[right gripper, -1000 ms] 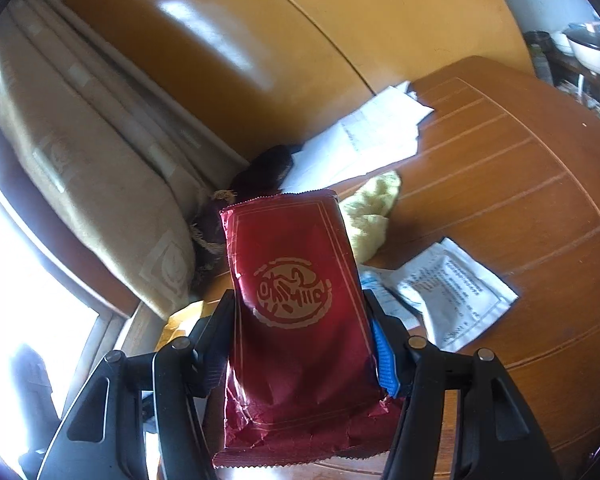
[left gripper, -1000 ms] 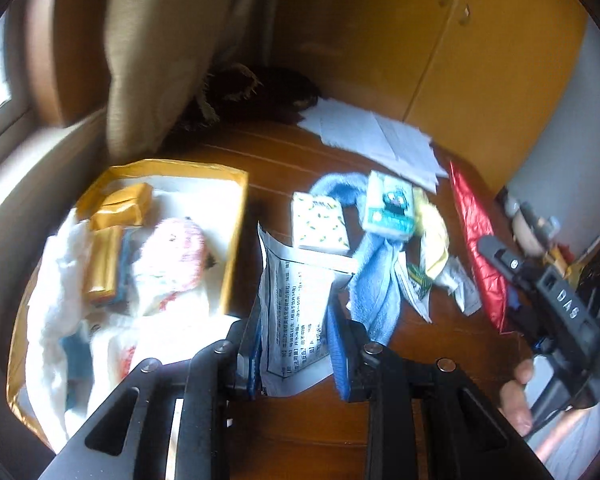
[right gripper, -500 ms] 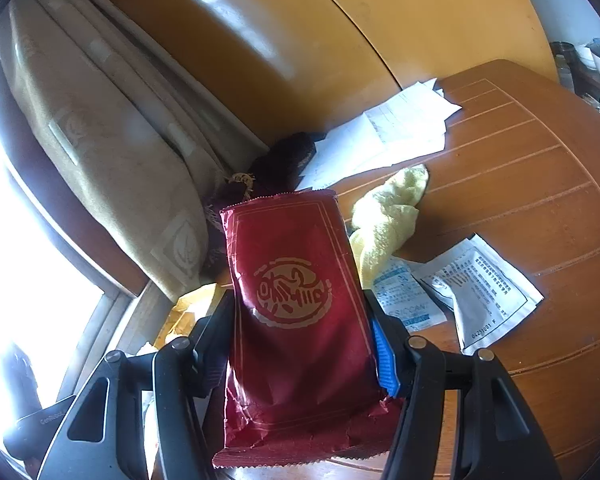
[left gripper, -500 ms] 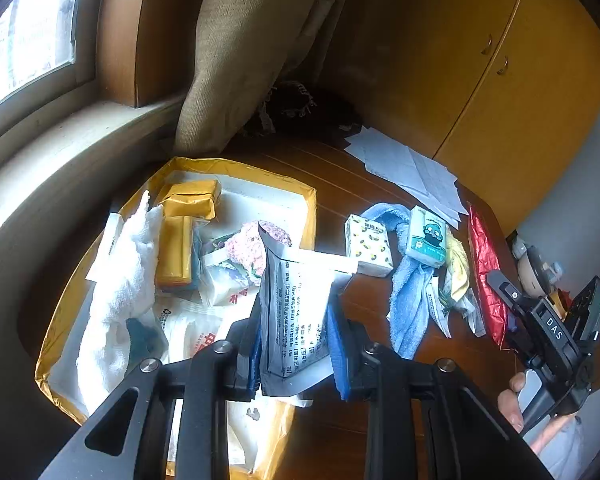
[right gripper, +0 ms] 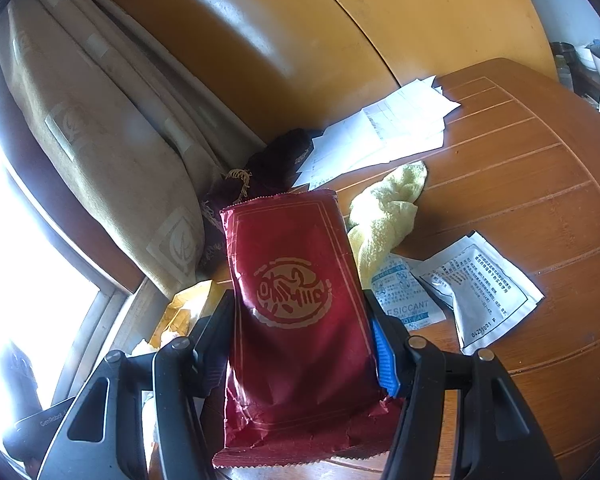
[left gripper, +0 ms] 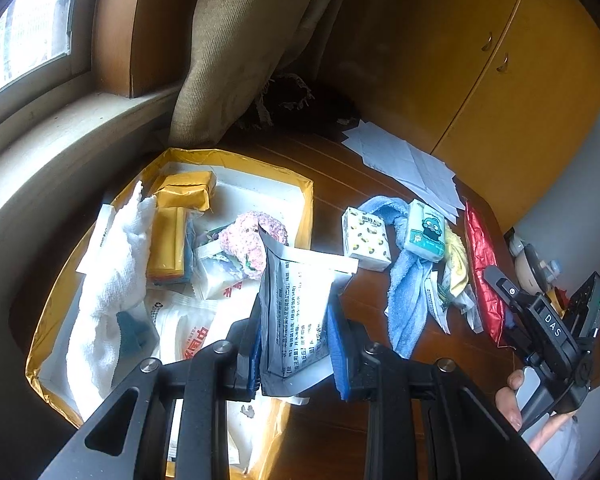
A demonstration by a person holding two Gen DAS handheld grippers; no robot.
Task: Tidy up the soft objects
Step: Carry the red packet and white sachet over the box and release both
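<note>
My left gripper (left gripper: 296, 320) is shut on a white printed sachet (left gripper: 296, 304) and holds it up over the right edge of the yellow box (left gripper: 306, 204). The box holds a white towel (left gripper: 112, 280), gold packets (left gripper: 184, 196), a pink knitted piece (left gripper: 248, 240) and white bags. My right gripper (right gripper: 300, 340) is shut on a red foil packet (right gripper: 296, 312), held above the wooden table (right gripper: 520, 184); it also shows in the left wrist view (left gripper: 486, 276) at the right.
On the table lie a blue towel (left gripper: 408, 292), two tissue packs (left gripper: 366, 238), a yellow cloth (right gripper: 384, 212), desiccant sachets (right gripper: 480, 288) and white papers (right gripper: 384, 132). A curtain (right gripper: 100, 140), dark tasselled cloth (left gripper: 296, 100) and cabinet doors (left gripper: 500, 60) stand behind.
My left gripper has lifted the white sachet off the table and carried it left, over the yellow box's edge. My right gripper keeps the red packet and has drifted slightly.
</note>
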